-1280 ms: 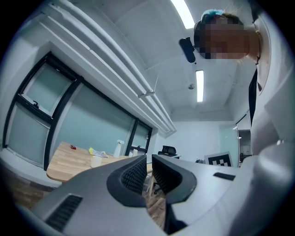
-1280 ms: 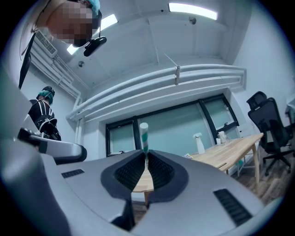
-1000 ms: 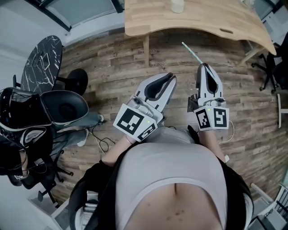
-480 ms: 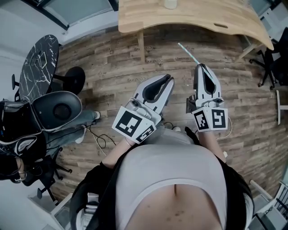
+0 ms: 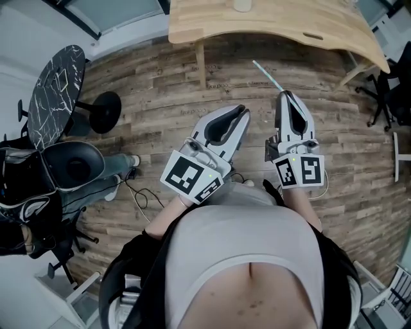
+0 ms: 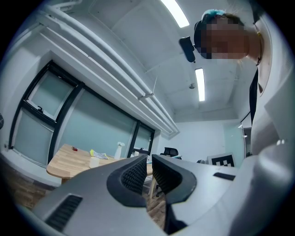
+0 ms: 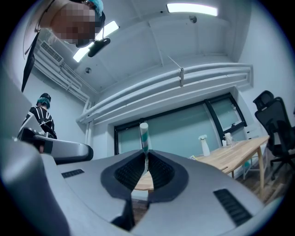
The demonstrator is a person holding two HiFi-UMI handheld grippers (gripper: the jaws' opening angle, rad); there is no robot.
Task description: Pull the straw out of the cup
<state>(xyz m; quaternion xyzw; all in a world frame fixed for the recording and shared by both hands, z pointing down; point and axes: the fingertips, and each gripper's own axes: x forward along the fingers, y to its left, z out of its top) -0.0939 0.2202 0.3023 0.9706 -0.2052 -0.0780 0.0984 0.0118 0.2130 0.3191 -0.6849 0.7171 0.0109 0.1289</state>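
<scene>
Head view: right tongs (image 5: 286, 96) sit center-right of the frame, clenched on the straw (image 5: 266, 74). Its long axis runs on from the tips, slanting to the upper left toward the counter (image 5: 289, 29). The free end is in the air over the wood floor (image 5: 160, 83), touching nothing. A pale cup (image 5: 243, 5), as I read it, stands on the counter at the top edge, well apart from the straw, so I judge the pull done. Left tongs (image 5: 241, 113) are just left of the right pair, angled upper right and well short of the straw.

Left gripper view: left tongs (image 6: 148, 167) are closed with nothing between the pads. The cup (image 6: 94, 161) is at lower left on the counter (image 6: 69, 163).

Right gripper view: right tongs (image 7: 145, 165) pinch the striped straw (image 7: 144, 136) low on its length. It stands straight up past the tips at frame center. The right hand has it; the left does not.
</scene>
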